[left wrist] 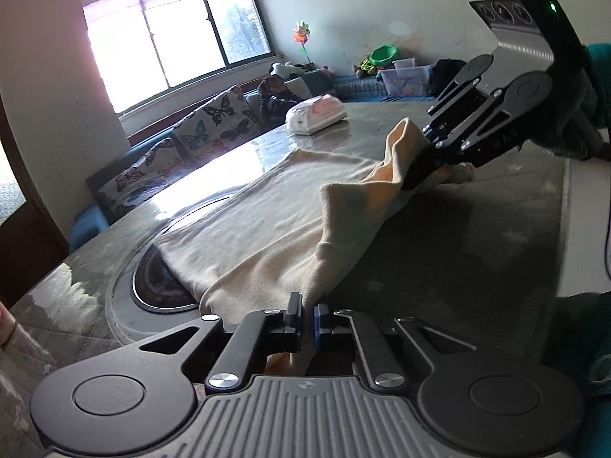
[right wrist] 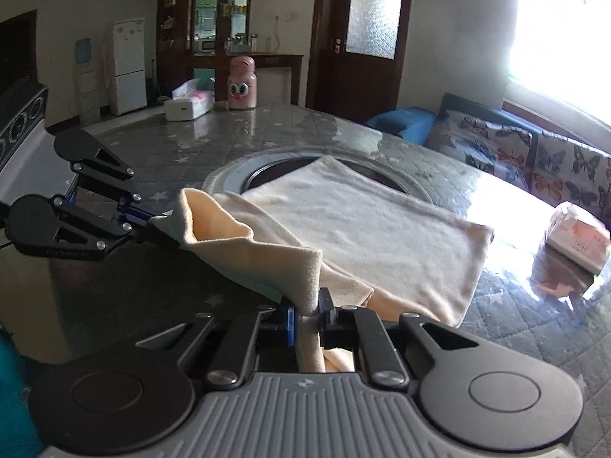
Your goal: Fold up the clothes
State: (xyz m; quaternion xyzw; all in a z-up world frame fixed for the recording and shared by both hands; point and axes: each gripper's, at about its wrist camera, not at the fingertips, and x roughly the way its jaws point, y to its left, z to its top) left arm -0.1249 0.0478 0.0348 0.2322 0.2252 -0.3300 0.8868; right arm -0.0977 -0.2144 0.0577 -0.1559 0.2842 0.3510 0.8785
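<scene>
We hold a cream garment [left wrist: 275,225] by two points along its near edge, each hand working a claw above a grey quilted surface [left wrist: 477,236] dotted with pale stars. Our left claw [left wrist: 308,318] is clamped on a pinch of the cloth, its black and blue pads pressed together with the fabric bunched between them and a fold hanging below. Our right claw [right wrist: 308,315] is likewise clamped on the garment's edge, a narrow strip of cloth running down between its pads. Seen from the left camera, the right claw [left wrist: 422,168] comes in from the upper right, a raised peak of fabric standing just beside it. Seen from the right camera, the left claw [right wrist: 162,225] enters from the left with the cloth lifted into an open pocket at its tip. Between the two grips the near edge is raised off the surface, while the rest of the garment lies flat, stretching away and partly covering a round dark inset [left wrist: 160,278] set in the surface. Farther off on the same surface sit a tissue box [right wrist: 189,105], a pink bottle with cartoon eyes [right wrist: 241,84] and a wrapped white packet [right wrist: 578,234]. A butterfly-print sofa [right wrist: 534,160] lines the wall under a bright window [left wrist: 172,38].
</scene>
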